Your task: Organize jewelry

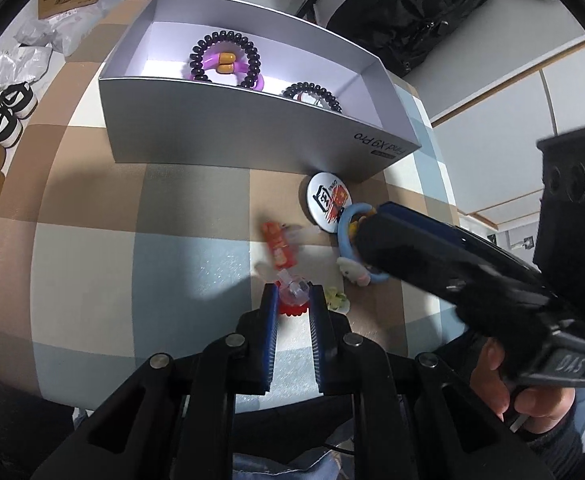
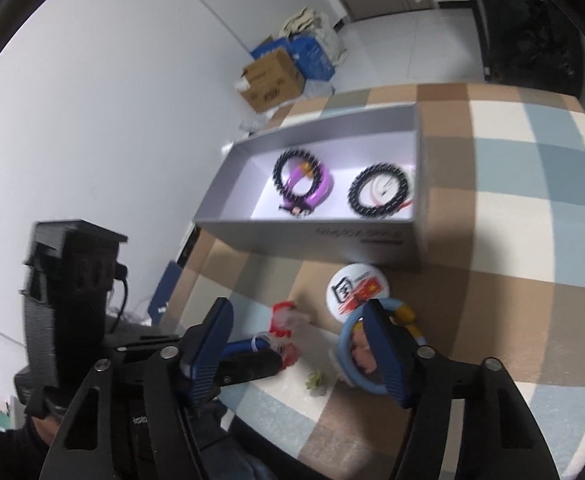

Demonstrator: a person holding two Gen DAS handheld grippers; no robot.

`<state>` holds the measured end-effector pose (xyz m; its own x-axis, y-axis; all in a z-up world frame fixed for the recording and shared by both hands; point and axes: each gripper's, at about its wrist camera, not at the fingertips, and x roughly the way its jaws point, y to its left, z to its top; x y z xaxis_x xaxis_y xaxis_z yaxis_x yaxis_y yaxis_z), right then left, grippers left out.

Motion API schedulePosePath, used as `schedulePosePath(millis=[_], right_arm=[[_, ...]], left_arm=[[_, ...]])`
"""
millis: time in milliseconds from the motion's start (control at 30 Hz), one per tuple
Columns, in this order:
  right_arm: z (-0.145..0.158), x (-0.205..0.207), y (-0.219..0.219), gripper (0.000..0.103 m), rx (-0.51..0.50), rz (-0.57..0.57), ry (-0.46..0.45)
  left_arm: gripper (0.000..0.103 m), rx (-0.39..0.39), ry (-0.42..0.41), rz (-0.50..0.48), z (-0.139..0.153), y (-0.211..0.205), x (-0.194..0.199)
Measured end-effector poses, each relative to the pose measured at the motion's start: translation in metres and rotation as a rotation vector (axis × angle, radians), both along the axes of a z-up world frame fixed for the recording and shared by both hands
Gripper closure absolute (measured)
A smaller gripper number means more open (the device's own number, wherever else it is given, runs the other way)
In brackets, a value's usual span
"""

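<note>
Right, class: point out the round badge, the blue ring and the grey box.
round badge (image 1: 328, 199), left wrist view, on its white printed face.
blue ring (image 2: 346, 334), right wrist view, on its left curve.
grey box (image 1: 228, 132), left wrist view, on its near outer wall.

A silver box (image 1: 252, 136) sits open on the checked table, holding two black beaded bracelets (image 1: 224, 58) and a purple ring. Just outside its front wall lie a round white badge (image 1: 328, 198), a blue ring (image 2: 356, 344) with charms, an orange-red trinket (image 1: 278, 246) and a clear pink-red piece (image 1: 292, 292).
</note>
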<state>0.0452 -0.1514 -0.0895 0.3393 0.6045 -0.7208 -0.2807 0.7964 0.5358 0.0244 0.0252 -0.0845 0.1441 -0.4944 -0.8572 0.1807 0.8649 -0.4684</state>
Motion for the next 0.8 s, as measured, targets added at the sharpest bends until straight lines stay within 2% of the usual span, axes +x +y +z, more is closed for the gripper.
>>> schedulePosePath(millis=[200,433,667,800], right_arm=[[-0.006,-0.001,0.028,0.049,-0.07,0.055,0.003],[-0.013,0.0,0.033,0.055,-0.105,0.058,0.015],[-0.02,-0.001,0.044,0.06,-0.161,0.091,0.009],[-0.021,-0.005,0.056,0.073,-0.219,0.122,-0.013]], left_arm=[[0.093,-0.018,0.015,-0.008,-0.002,0.001,0.002],[0.094,-0.034,0.021,-0.006,-0.001,0.012,0.002],[0.095,-0.044,0.004,0.06,0.004,0.028,0.009],[0.095,-0.047,0.002,0.086,0.004,0.033,0.011]])
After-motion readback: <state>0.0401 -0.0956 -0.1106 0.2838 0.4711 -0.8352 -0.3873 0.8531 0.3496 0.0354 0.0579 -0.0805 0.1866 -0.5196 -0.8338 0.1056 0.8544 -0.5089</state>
